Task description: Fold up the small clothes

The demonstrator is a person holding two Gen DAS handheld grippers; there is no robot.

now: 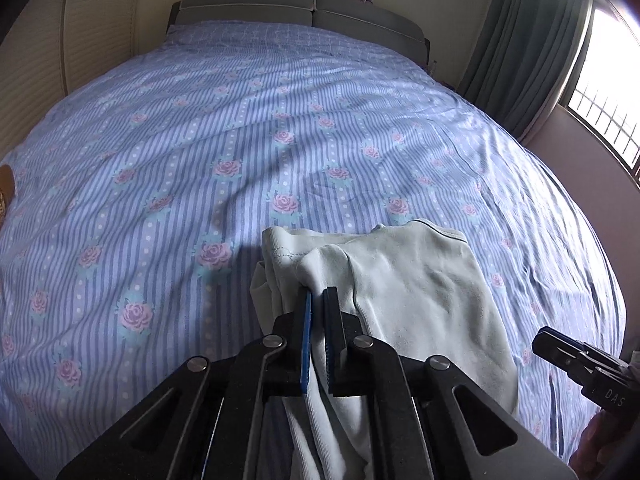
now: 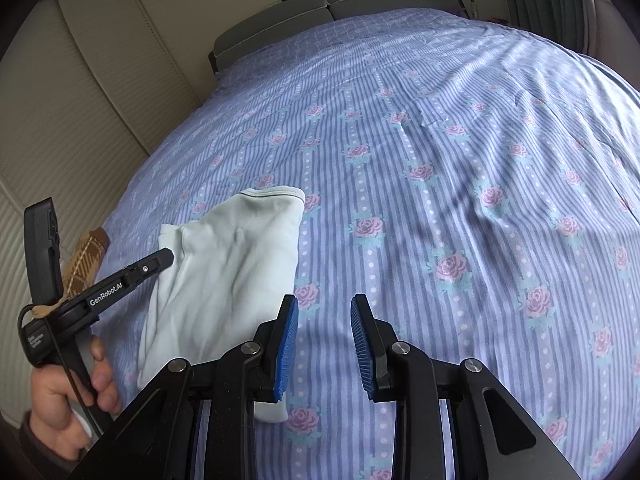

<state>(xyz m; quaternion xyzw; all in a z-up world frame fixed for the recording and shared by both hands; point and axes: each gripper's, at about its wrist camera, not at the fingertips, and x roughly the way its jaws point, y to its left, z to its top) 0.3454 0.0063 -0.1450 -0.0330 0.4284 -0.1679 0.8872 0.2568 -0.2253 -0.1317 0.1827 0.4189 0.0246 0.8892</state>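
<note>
On the bed (image 1: pixel 280 120), near its foot edge, lies a pale mint garment (image 1: pixel 420 280), partly folded, resting on a blue striped sheet printed with pink roses.

Left wrist view: the left gripper (image 1: pixel 318 296) is clamped on a bunched fold at the garment's near left corner; cloth runs between the two blue pads and hangs down between the black linkages. The rest of the garment spreads out to the right across the sheet, its stitched hem lying furthest from the foot edge. The right gripper (image 1: pixel 538 344) enters at the lower right, beside the garment's right edge; its jaws cannot be judged from here. A grey headboard (image 1: pixel 304 12) closes off the far end of the bed, and teal curtains (image 1: pixel 520 48) hang beside a barred window (image 1: pixel 608 96) on the right.

Right wrist view: the right gripper (image 2: pixel 325 336) hangs over the sheet with its jaws parted and nothing between them. Its left pad sits just at the garment's near right edge; contact cannot be confirmed. The garment (image 2: pixel 232 272) lies to the left of this gripper. The left gripper (image 2: pixel 166 258) meets the garment's far left corner, carried by the person's hand (image 2: pixel 64 400). A brown patterned item (image 2: pixel 86 260) lies at the bed's left edge, behind that gripper. Louvred doors (image 2: pixel 80 128) line the left wall.
</note>
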